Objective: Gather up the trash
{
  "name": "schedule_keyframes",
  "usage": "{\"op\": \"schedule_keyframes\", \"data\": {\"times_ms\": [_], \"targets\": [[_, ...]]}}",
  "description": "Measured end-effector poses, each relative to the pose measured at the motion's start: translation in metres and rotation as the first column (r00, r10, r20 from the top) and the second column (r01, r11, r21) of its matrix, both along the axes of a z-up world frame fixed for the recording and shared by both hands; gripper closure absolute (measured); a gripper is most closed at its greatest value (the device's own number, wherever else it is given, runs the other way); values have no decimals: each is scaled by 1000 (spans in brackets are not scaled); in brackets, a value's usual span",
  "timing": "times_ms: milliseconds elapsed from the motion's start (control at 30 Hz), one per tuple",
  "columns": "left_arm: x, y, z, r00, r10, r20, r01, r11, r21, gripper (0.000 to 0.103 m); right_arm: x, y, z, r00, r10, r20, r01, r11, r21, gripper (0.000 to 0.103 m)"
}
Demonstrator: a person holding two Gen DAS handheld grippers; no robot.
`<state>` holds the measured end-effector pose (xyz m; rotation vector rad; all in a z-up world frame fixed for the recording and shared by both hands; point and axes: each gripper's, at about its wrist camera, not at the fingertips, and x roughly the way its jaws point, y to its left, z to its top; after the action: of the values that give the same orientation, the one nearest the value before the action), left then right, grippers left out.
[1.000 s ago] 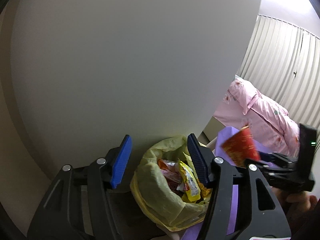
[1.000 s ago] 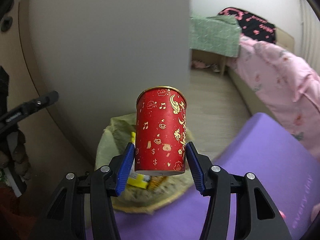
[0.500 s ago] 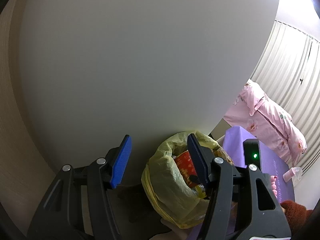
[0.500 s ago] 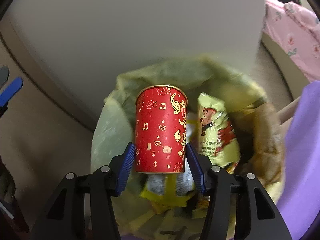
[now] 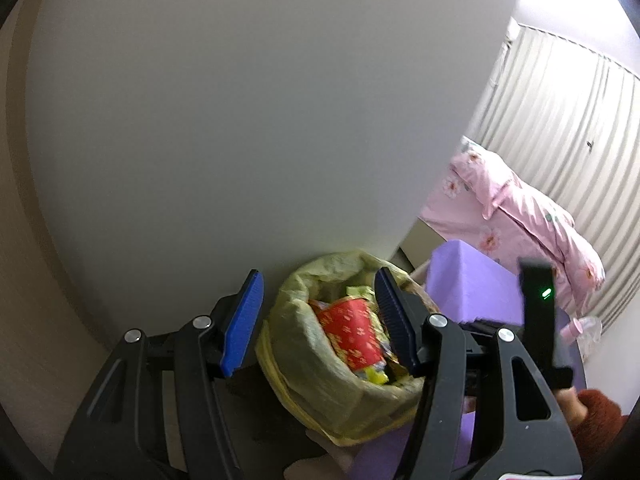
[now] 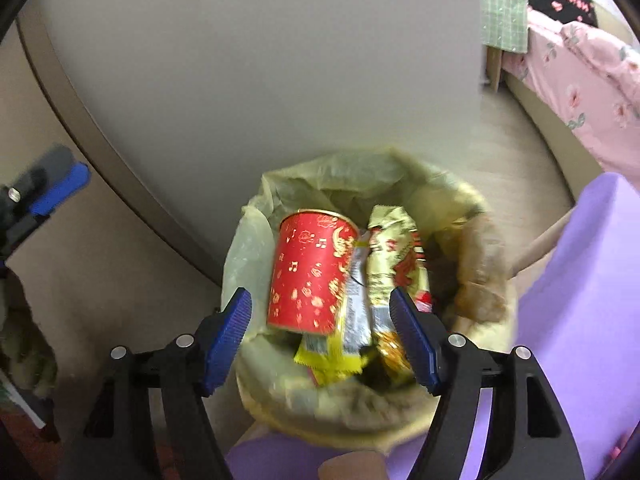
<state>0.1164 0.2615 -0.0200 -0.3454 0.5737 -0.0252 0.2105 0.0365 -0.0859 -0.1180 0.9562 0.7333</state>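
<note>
The red paper cup with gold print [image 6: 312, 272] lies tilted in the yellow-lined trash bin [image 6: 248, 248], on snack wrappers [image 6: 394, 248]. My right gripper [image 6: 320, 296] hangs just above the bin mouth, its jaws opening; the pads stand clear of the cup on both sides. In the left wrist view the cup [image 5: 354, 332] rests inside the bin bag [image 5: 320, 384]. My left gripper [image 5: 318, 276] hovers over the bin's near side, jaws opening slightly, with nothing between them. One of its blue pads [image 6: 60, 192] shows at the left edge of the right wrist view.
The bin stands against a pale wall panel [image 5: 240, 120]. A purple mat [image 6: 580, 280] lies right of the bin, and a bed with a pink quilt [image 6: 580, 60] is farther right. A hand in a red sleeve [image 5: 600, 412] holds the right gripper's body [image 5: 538, 320].
My right gripper carried the red cup down into the bin, then opened and let it go; the cup now leans on the wrappers. The left gripper stayed about where it was.
</note>
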Motion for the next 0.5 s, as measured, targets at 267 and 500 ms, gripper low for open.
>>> {"op": "schedule_keyframes", "data": {"times_ms": [267, 500], "targets": [[-22, -66, 10, 994, -105, -14, 105, 994, 22, 43, -50, -87, 58, 984, -128, 121, 123, 991, 47, 35], [-41, -130, 15, 984, -173, -35, 174, 984, 35, 40, -98, -164, 81, 939, -275, 207, 266, 961, 71, 35]]}}
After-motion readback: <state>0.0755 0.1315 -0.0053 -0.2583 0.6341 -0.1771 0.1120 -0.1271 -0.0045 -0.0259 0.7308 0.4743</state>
